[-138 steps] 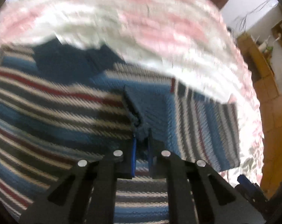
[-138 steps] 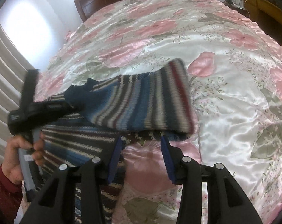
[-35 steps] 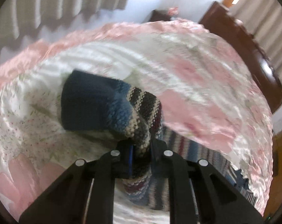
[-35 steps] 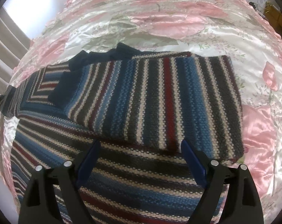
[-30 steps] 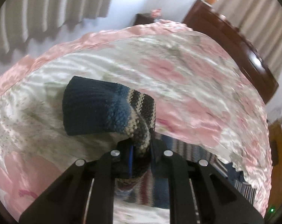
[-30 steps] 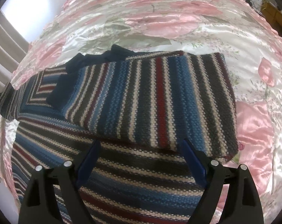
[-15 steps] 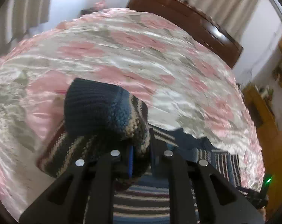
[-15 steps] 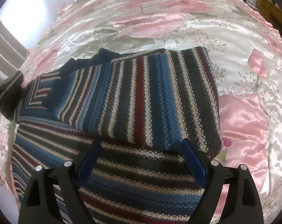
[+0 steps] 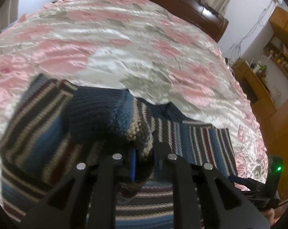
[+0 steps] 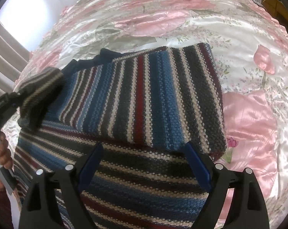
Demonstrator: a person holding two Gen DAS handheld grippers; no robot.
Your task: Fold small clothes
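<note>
A knitted sweater with blue, dark grey, cream and red stripes point(image 10: 144, 103) lies on a shiny satin bedspread with pink flowers point(image 10: 248, 114). I judge that the folding is about half done. One sleeve side is already turned over the body: in the right wrist view it makes a flat panel whose stripes run up and down, while the stripes of the body under it run across. The other sleeve, with its dark blue ribbed cuff point(image 9: 94, 112), is not yet laid down; it hangs above the sweater. After this sleeve, probably the body must be folded in half, but this is only my judgement.

The left gripper point(image 9: 144, 164) pinches this sleeve. Its jaws are nearly pressed together, and the thick knit is squeezed between the blue pads point(image 9: 132, 164). The cuff end stands out in front of the fingers and hides part of the sweater behind it. In the right wrist view the same gripper comes in from the left edge, held by a hand point(image 10: 2, 152), with the sleeve bundled at its tip.

The right gripper point(image 10: 144, 166) has its jaws spread wide and holds nothing. It hovers over the body of the sweater, near the lower edge of the folded panel. Whether the tips touch the knit I cannot tell.
</note>
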